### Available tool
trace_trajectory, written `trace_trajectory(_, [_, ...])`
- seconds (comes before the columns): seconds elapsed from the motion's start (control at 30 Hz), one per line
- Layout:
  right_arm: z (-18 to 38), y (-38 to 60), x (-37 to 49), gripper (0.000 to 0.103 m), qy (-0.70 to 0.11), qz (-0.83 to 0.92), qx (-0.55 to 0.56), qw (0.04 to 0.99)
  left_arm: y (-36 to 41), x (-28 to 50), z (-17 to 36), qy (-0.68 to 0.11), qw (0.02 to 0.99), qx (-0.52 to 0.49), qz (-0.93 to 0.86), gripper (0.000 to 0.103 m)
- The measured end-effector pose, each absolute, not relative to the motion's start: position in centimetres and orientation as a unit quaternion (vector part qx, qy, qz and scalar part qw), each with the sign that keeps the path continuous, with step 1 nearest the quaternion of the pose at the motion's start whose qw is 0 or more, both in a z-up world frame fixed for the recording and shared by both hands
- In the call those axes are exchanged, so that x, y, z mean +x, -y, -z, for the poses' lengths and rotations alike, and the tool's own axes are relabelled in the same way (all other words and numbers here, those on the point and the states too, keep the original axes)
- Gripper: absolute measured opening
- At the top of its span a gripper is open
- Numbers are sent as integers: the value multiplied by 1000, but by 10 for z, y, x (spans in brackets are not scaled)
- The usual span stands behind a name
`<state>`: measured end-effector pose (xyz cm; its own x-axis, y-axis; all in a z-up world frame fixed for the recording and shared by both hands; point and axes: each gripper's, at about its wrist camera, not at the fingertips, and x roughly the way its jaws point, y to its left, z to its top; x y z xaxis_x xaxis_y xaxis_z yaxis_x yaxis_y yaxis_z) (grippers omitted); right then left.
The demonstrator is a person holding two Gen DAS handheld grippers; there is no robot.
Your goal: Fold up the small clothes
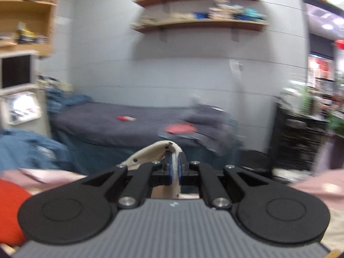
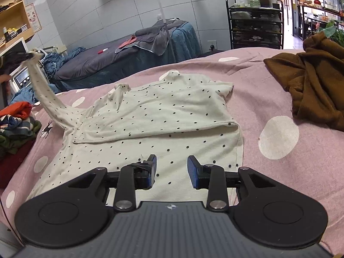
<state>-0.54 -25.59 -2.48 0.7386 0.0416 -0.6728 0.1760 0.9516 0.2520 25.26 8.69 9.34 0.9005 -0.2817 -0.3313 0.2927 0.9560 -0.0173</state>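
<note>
A cream shirt with black dots [image 2: 154, 124] lies partly folded on the pink dotted bedspread [image 2: 279, 172]. Its left sleeve [image 2: 40, 86] is pulled up and to the left, off the bed. My left gripper [image 1: 176, 167] is shut on that sleeve's cuff [image 1: 150, 152] and holds it in the air; it shows small at the far left of the right wrist view [image 2: 28, 54]. My right gripper [image 2: 172, 169] is open and empty, low over the shirt's near hem.
A brown garment [image 2: 311, 81] lies crumpled at the bed's right. A pile of folded clothes [image 2: 17, 124] sits at the left edge. Behind stand a dark massage bed [image 2: 107, 60] and a black trolley with bottles [image 2: 255, 21].
</note>
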Motion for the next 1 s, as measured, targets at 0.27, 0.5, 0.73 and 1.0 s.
trace_trajectory(0.27, [23,273,-3,59,-364,54,168,915,60,181,32,-344,879,-22,330,21])
trace_trajectory(0.5, [24,286,12,59,-374,48,167,911,31,144,78,-373,865,-2,336,63])
trace_trajectory(0.73, [22,253,101,59,-377,-19,154,913,-35,152,77,-363,897,74,241,77])
trace_trajectory(1.0, [66,157,216,51,-419,47,10,907,-49,144,72,-368,896,106,224,90])
